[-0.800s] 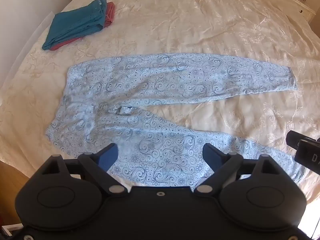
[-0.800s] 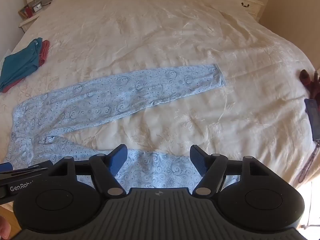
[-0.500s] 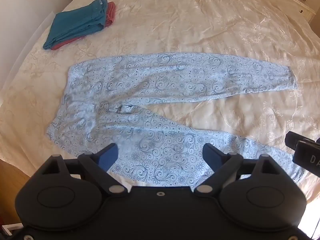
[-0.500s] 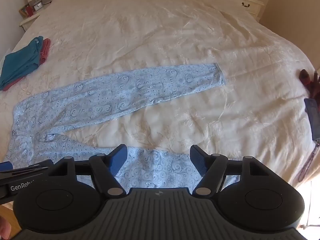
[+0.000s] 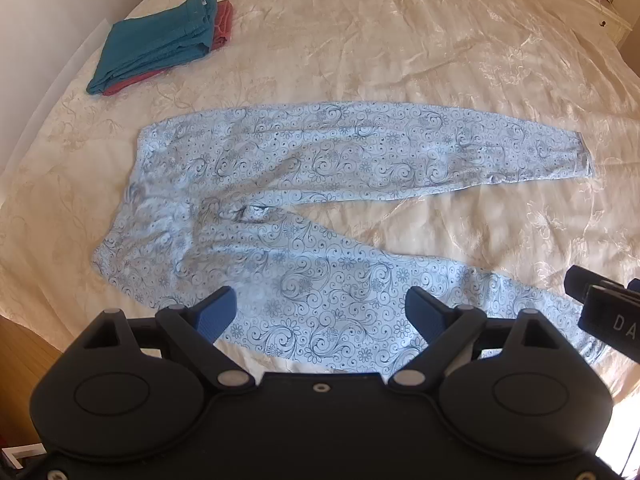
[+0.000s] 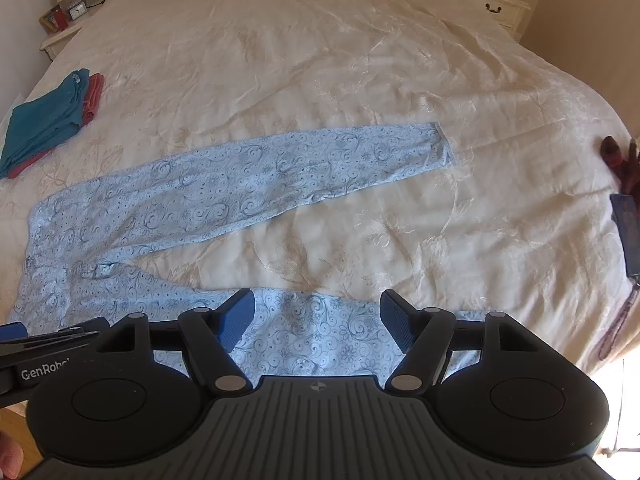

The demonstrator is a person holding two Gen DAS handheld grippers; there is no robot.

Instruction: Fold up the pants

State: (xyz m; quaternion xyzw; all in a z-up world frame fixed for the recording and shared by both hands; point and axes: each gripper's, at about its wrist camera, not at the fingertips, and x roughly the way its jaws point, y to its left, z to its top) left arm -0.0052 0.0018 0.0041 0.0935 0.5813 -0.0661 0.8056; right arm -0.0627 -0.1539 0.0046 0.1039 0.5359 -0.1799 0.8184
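- Light-blue floral pajama pants [image 5: 320, 184] lie flat on the cream bed [image 5: 400, 48], legs spread in a V, waistband to my left.
- My left claw [image 5: 320, 312] hangs open above the near leg's thigh, gripping nothing.
- My right claw [image 6: 318, 316] is open over the same leg, nearer its cuff.
- Folded teal and red clothes [image 5: 160, 40] sit well apart, far left.

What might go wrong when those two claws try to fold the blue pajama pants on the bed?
The pants lie flat on the slippery-looking bedspread, so the open left gripper or right gripper might pinch bedspread too. The near leg lies close to the bed's edge and might slide off. The bunched crotch could fold crooked.
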